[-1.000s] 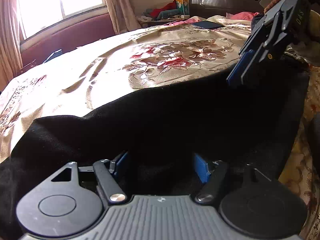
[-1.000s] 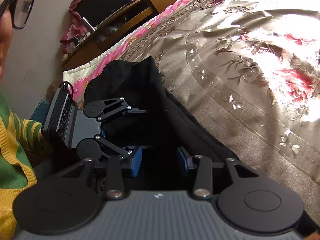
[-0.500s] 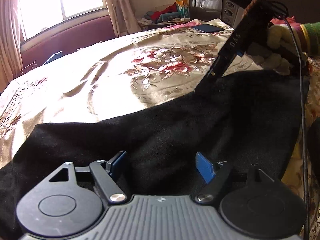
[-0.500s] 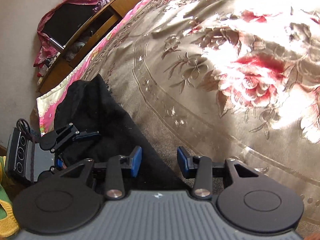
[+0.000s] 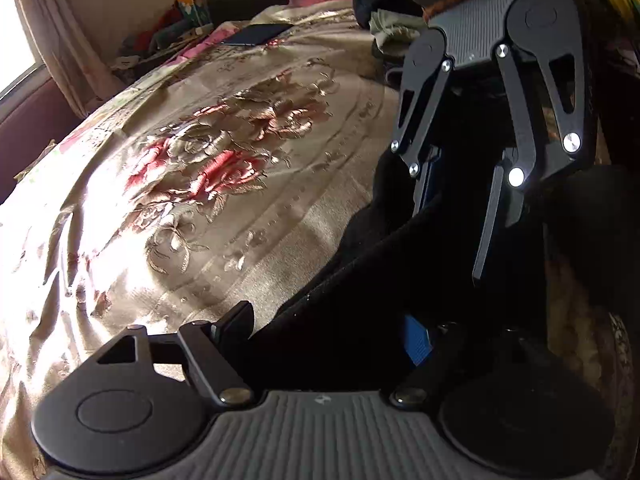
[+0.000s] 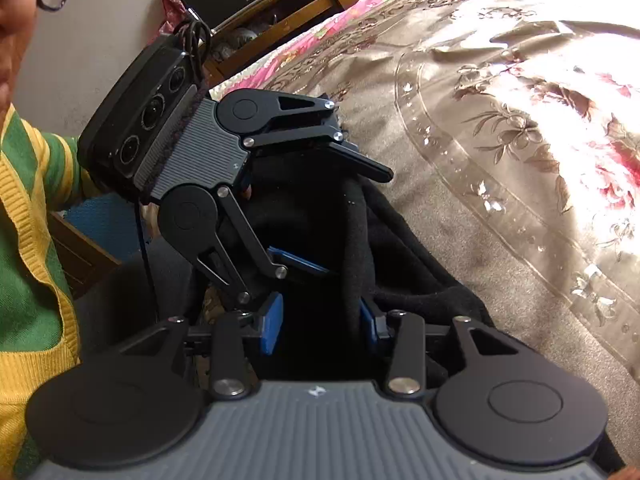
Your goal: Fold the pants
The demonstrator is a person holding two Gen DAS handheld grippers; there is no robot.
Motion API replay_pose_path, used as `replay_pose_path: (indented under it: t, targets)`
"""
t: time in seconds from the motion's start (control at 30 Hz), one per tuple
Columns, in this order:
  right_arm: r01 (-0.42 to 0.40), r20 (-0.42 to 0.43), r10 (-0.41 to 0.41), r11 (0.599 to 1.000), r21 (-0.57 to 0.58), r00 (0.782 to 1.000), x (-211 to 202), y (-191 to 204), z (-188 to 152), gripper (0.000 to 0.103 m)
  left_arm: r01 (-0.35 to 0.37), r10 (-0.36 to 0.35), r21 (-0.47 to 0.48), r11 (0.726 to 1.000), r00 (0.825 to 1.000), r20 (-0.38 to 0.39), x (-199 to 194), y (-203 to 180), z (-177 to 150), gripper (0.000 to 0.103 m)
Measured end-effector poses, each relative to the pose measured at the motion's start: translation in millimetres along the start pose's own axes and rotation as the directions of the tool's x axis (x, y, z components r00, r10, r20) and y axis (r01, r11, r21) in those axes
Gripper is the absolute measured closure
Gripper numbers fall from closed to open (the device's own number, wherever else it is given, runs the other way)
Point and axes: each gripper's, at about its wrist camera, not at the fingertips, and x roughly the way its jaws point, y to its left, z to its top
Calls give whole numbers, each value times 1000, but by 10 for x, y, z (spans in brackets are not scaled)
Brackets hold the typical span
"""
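Observation:
The black pants lie bunched at the near edge of the bed and also show in the right wrist view. My left gripper stands wide open with pants fabric between its fingers. It also shows in the right wrist view, open over the cloth. My right gripper is open with a fold of the pants between its blue pads. In the left wrist view it hangs above the pants, pointing down, close to the left gripper.
The bed has a gold floral cover. A dark phone or tablet and a heap of clothes lie at the far end. A wooden shelf stands by the bed. The person's green and yellow sleeve is at left.
The two grippers have come close together over the pants. The cloth, spread flat before, is now gathered into a bunched fold at the bed's edge. The left view has swung right.

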Motion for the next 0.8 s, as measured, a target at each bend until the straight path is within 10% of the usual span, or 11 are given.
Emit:
replay_pose_path:
  t: [0.37,0.67,0.8]
  targets:
    - [-133,136,83,900,414,987,-40,-746,-131,62,70,-69,-65,995,998,7,-284,-255,-254,26]
    - [-138,268,40,924,356,963,-296,-623,92,61,94,-94,-11,996,995,22,-431,-431,-301,26]
    - [-121,159,71,936,331,985,-60,-546,214,61,104,-104,-14,994,994,37,-488,-433,-314,26]
